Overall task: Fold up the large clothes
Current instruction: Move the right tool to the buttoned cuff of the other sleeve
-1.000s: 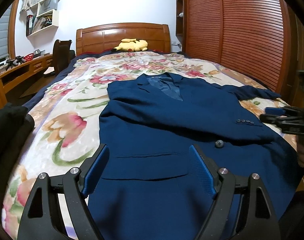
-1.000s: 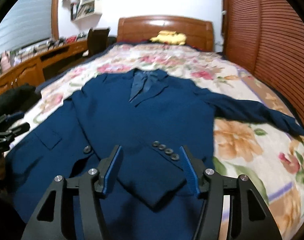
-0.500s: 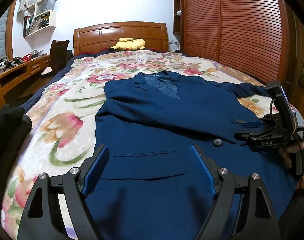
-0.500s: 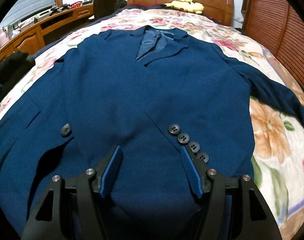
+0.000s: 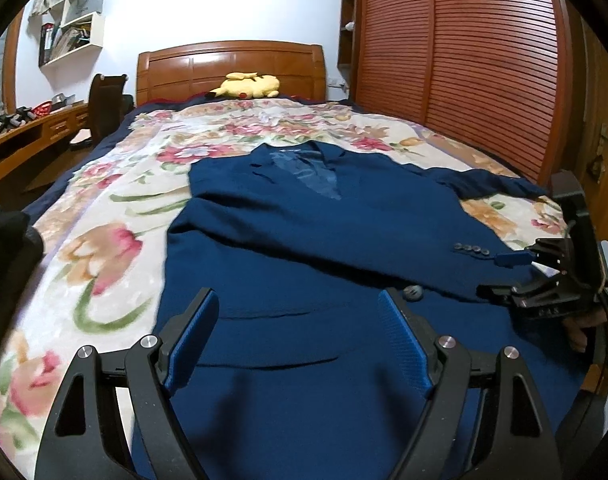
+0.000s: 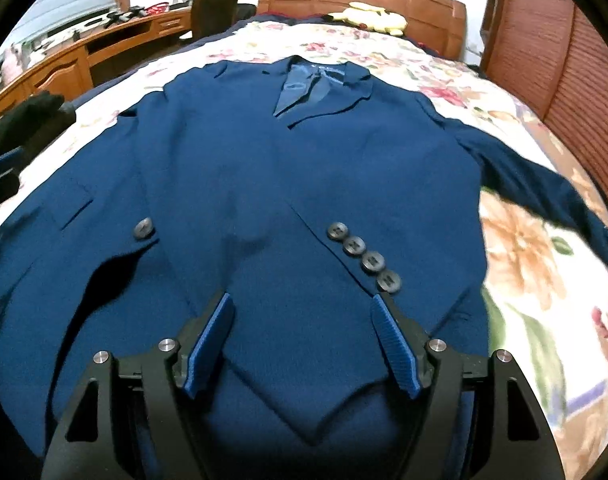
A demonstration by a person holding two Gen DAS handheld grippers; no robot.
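A navy blazer (image 5: 324,240) lies flat, front up, on the floral bedspread (image 5: 103,248), collar toward twelve o'clock. The left tongs (image 5: 299,336) hang released over its near hem. The right tongs (image 6: 304,336), jaws just widening, straddle the folded-in sleeve cuff (image 6: 304,360) without gripping; four cuff buttons (image 6: 362,256) sit at one o'clock.

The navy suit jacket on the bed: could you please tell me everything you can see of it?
The navy suit jacket lies front up on the floral bedspread, collar toward the headboard, showing lapels and a lighter blue lining at the neck. The cloth looks like matte woven wool. One sleeve is folded across the chest, its cuff with four dark buttons; the other sleeve stretches sideways over the bedspread. A front button and a flap pocket show.
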